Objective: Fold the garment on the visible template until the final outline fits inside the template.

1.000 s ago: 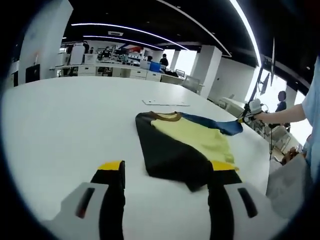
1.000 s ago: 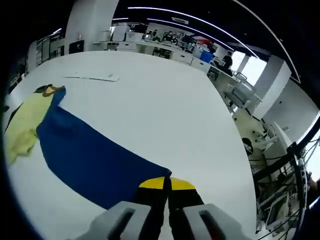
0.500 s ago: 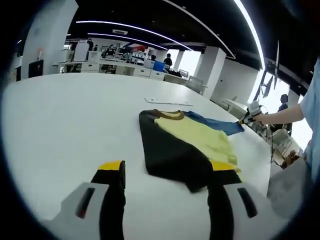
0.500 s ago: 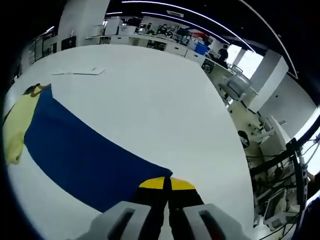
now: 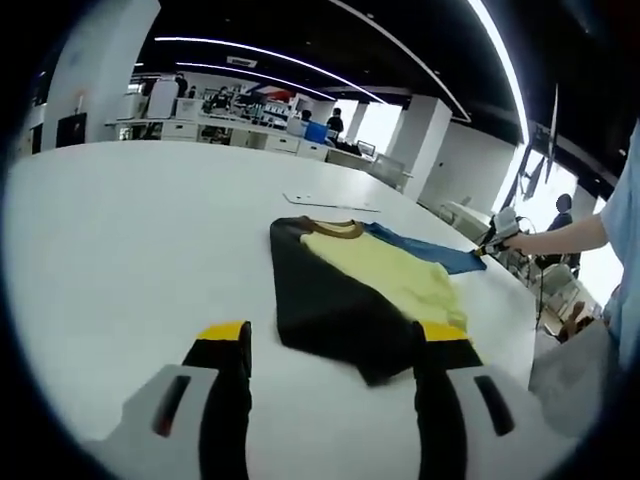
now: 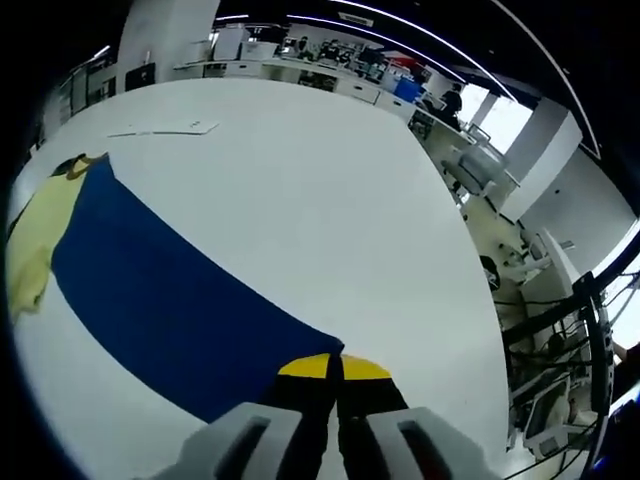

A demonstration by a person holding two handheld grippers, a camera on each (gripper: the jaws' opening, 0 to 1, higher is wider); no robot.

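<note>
The garment (image 5: 345, 295) lies flat on the white table (image 5: 130, 230), with a black left side, a yellow middle (image 5: 385, 272) and a brown collar at the far end. Its blue sleeve (image 6: 170, 300) stretches out sideways across the table. My right gripper (image 6: 335, 368) is shut on the sleeve's end; it appears as the right gripper (image 5: 497, 232) in a person's hand beyond the blue sleeve (image 5: 425, 255). My left gripper (image 5: 335, 345) stands open just short of the garment's near black corner, holding nothing.
A thin flat sheet (image 5: 330, 203) lies on the table beyond the collar, the same sheet (image 6: 165, 128) in the right gripper view. The table's edge (image 6: 455, 270) runs close on the right, with chairs and desks past it. A person's arm (image 5: 570, 235) reaches in.
Both views have shifted a little with the hands. The right gripper still holds the blue sleeve stretched out; the left gripper stays open near the black corner.
</note>
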